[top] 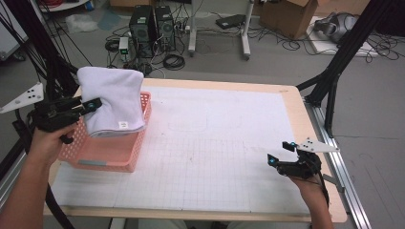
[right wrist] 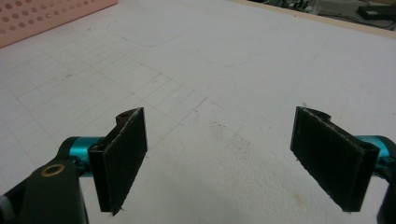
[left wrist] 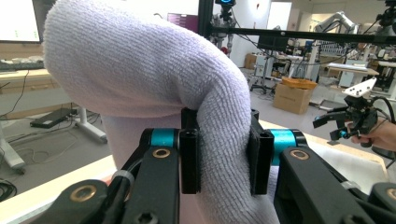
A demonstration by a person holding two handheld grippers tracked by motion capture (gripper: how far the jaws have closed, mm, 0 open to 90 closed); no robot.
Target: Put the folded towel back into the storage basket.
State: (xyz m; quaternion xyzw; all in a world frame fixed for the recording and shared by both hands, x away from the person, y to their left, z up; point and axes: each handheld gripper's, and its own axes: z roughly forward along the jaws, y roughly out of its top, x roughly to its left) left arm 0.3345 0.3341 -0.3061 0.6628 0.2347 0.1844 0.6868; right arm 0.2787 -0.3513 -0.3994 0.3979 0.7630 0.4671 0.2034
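Note:
A folded white towel hangs above the pink basket at the table's left, held by my left gripper, which is shut on its edge. In the left gripper view the towel bulges up over the jaws, and both pads press into a thick fold of it. My right gripper rests low over the table's right side, open, jaws pointing left. In the right gripper view its two black pads stand wide apart with bare white mat between them.
The white gridded mat covers the wooden table. The basket's perforated pink wall shows at the far left of the right gripper view. Black frame legs, computers and cables stand on the floor beyond the table.

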